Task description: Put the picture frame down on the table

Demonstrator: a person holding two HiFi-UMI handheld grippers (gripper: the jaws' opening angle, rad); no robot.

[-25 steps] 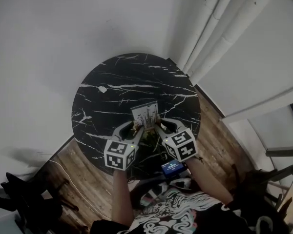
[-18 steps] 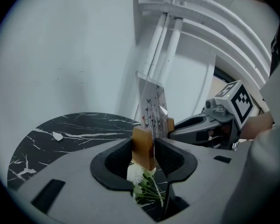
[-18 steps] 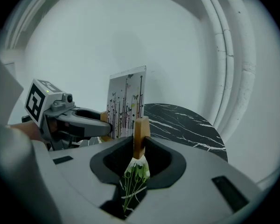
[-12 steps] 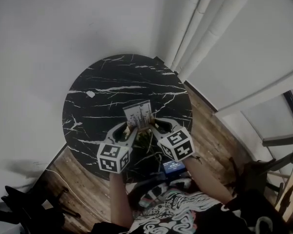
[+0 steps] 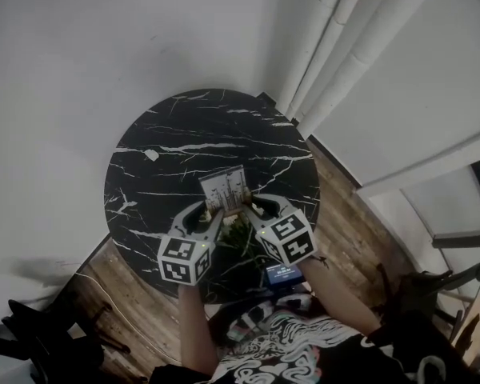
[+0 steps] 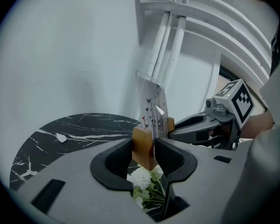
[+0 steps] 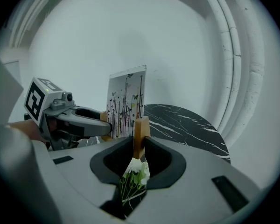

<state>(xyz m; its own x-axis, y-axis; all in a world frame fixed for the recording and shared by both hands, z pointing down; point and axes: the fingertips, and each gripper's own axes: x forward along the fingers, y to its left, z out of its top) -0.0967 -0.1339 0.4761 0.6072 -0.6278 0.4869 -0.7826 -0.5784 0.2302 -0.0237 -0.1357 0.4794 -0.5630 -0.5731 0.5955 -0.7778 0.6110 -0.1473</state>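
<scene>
Left tongs (image 6: 144, 148) and right tongs (image 7: 140, 146) each clamp a wooden end of the upright picture frame (image 5: 224, 189) over the near part of the table (image 5: 184, 126); set-down and release apparently remain.

A round black marble table (image 5: 184, 126), veined in white. A small white scrap (image 5: 151, 156) and a bunch of white flowers (image 5: 238, 232) lie on it.

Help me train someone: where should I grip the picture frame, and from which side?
On the picture frame, grip the wooden base blocks, left tongs and right tongs closing from opposite ends: the upright panel is thin, the blocks thick and flat-sided.
</scene>
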